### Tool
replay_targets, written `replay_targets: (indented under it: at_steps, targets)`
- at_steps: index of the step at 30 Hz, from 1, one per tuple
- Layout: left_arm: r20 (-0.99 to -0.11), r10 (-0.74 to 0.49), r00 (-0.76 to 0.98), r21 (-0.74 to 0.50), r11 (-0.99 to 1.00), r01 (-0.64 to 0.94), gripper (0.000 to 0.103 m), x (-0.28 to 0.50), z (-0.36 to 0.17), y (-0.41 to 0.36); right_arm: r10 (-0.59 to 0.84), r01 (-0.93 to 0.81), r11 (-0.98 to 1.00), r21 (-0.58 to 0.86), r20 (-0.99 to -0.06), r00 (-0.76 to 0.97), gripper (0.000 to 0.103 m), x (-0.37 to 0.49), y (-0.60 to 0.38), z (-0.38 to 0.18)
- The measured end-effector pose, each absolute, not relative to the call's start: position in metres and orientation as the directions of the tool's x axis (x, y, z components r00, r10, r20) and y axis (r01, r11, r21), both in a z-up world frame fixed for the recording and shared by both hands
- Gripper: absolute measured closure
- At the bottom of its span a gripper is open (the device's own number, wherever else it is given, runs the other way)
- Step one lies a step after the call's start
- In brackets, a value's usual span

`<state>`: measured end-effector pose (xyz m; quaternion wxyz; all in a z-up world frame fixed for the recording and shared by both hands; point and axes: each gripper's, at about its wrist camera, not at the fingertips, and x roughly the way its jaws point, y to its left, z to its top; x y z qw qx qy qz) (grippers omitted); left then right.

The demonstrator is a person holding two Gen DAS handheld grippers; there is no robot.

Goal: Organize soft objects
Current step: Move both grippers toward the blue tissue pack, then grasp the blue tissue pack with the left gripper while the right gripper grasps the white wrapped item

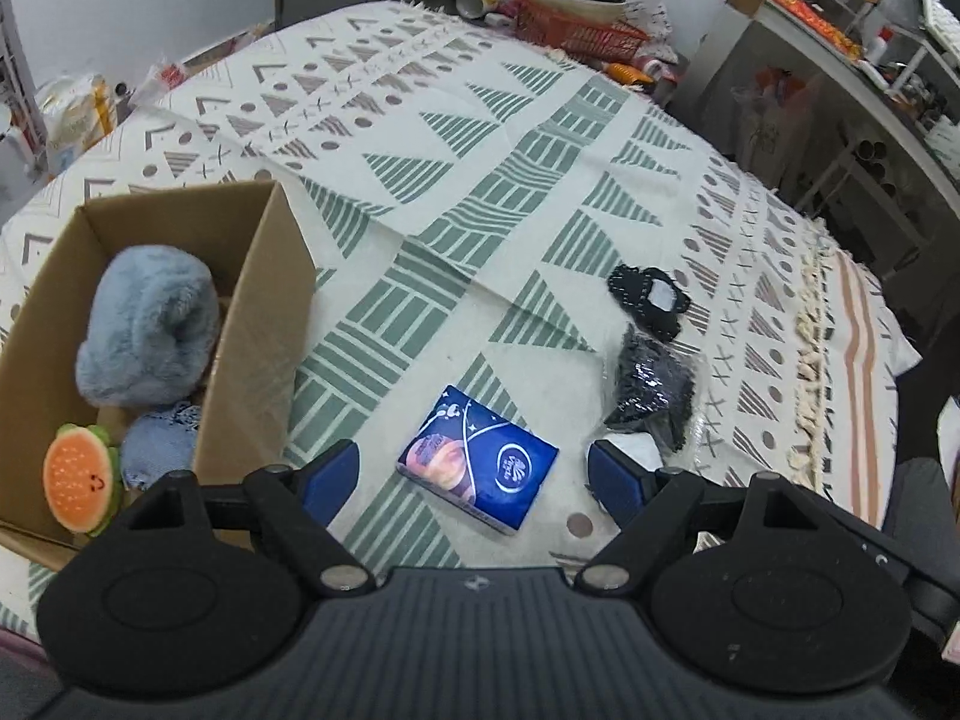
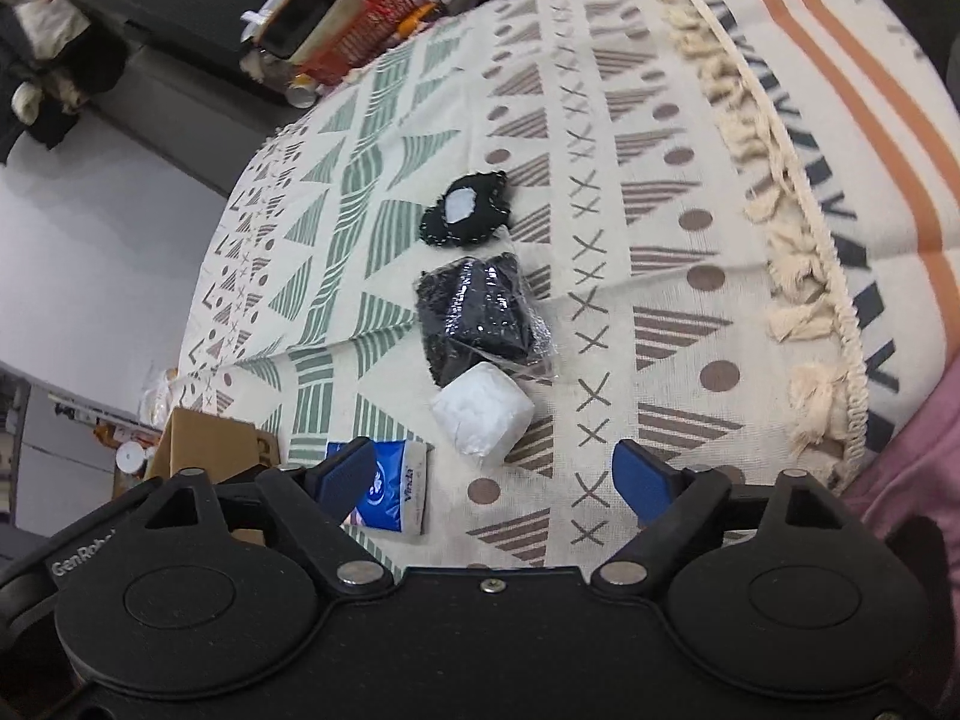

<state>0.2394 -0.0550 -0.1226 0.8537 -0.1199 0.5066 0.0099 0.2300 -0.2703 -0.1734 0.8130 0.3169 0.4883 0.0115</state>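
Right wrist view: "Vinda" reads on the blue tissue pack [image 2: 393, 495]; both tongs [image 2: 495, 477] [image 1: 474, 477] spread, empty.

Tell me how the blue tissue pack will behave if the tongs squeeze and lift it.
The tissue pack looks soft, so it would probably dent under the left tongs. Its glossy wrapper may be slippery. It lies flat on the cloth, so rolling seems unlikely.
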Motion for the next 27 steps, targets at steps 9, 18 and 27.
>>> replay_targets:
  at_steps: [9, 18, 27]
  targets:
    - [-0.903, -0.076, 0.423, -0.193, 0.951, -0.24, 0.021, 0.269, -0.159, -0.06, 0.374, 0.372, 0.713, 0.595, -0.771, 0.516, 0.032, 0.244, -0.278, -0.2]
    - [-0.934, -0.053, 0.353, -0.178, 0.926, -0.332, 0.02, 0.28, -0.189, -0.059, 0.403, 0.391, 0.681, 0.619, -0.763, 0.506, 0.032, 0.25, -0.274, -0.219]
    - [-0.936, -0.024, 0.352, -0.16, 0.918, -0.363, 0.014, 0.288, -0.204, -0.063, 0.377, 0.349, 0.725, 0.594, -0.766, 0.52, 0.053, 0.255, -0.259, -0.225]
